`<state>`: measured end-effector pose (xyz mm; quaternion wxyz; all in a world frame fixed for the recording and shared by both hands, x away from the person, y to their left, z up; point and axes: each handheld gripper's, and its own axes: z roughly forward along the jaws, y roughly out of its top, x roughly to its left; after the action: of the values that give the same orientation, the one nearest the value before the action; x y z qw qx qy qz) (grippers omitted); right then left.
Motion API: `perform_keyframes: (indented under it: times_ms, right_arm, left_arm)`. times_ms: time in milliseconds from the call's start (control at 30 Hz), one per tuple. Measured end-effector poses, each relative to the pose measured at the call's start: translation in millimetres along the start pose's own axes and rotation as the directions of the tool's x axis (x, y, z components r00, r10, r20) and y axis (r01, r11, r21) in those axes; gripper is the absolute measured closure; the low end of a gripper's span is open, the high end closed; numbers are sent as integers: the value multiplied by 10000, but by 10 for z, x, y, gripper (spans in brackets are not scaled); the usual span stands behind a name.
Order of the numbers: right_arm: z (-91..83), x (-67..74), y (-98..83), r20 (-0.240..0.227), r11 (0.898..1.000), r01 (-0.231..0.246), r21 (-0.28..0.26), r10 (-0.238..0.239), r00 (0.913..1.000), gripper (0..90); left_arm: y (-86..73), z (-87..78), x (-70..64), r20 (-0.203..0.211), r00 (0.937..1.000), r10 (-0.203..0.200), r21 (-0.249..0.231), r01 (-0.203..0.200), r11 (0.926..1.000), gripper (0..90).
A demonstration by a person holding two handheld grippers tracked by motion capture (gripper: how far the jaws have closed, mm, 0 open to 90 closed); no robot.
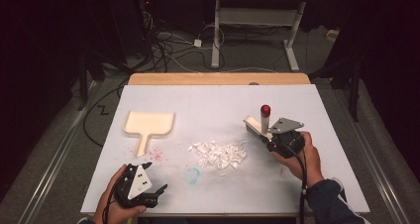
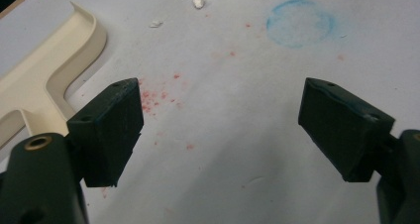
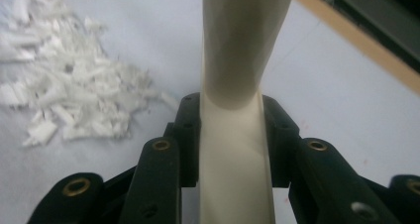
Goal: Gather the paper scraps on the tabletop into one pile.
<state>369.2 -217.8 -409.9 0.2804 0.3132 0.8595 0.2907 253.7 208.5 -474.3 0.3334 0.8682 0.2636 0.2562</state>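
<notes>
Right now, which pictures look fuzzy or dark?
High view: dark all round, only the table lit. Right gripper view: the brush handle up close is soft and blurry. Left gripper view: a grey shadow on the table below the black jaws.

Table (image 1: 297, 184) with dustpan (image 1: 148, 123), paper scraps (image 1: 218, 153)

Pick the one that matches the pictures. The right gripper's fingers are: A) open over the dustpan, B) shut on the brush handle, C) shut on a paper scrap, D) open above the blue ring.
B: the right gripper has its fingers clamped on both sides of the cream brush handle.
</notes>
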Motion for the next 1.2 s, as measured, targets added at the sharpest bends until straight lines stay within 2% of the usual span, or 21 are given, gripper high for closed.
perform_keyframes:
  times_ms: [33,100,333,467,533,633,767,867,967,1133,1200]
  right_arm:
    - [24,18,-23,16,9999,-31,169,31,10000,676]
    - [38,52,-38,-99,9997,-225,90,225,9997,676]
    - [107,298,84,-120,9996,-70,268,74,9999,674]
    - [139,465,207,-471,9998,-66,172,75,9989,675]
    - [161,554,268,-732,10000,17,69,-12,9973,674]
    - [197,680,346,-853,9996,284,-6,-283,9960,674]
    - [197,769,414,-1131,9993,295,-230,-319,9931,675]
    - [175,752,422,-1107,9987,288,-425,-333,9933,675]
    - [121,685,401,-1104,9982,76,-596,-141,9938,675]
    - [-89,510,315,-1129,9943,-350,-1004,236,9933,675]
    - [-191,445,258,-1297,9929,-349,-1136,200,9914,675]
  left_arm:
    - [3,2,-1,9,10000,11,0,-11,10000,168]
    - [8,10,-6,33,10000,15,-21,-15,10000,168]
    - [15,34,-6,122,9999,45,46,-45,10000,168]
    - [15,32,-9,123,9999,41,59,-42,10000,168]
    - [13,32,-7,115,9999,20,51,-20,10000,168]
    - [10,33,-7,122,9999,31,74,-32,10000,168]
    - [5,29,-8,111,9999,7,68,-8,10000,169]
    - [1,20,-5,109,9999,19,68,-20,10000,168]
    - [0,17,-8,98,9999,50,97,-51,9999,168]
    - [-3,4,-7,58,10000,9,83,-10,10000,168]
    - [-6,5,-10,66,10000,-2,83,2,10000,168]
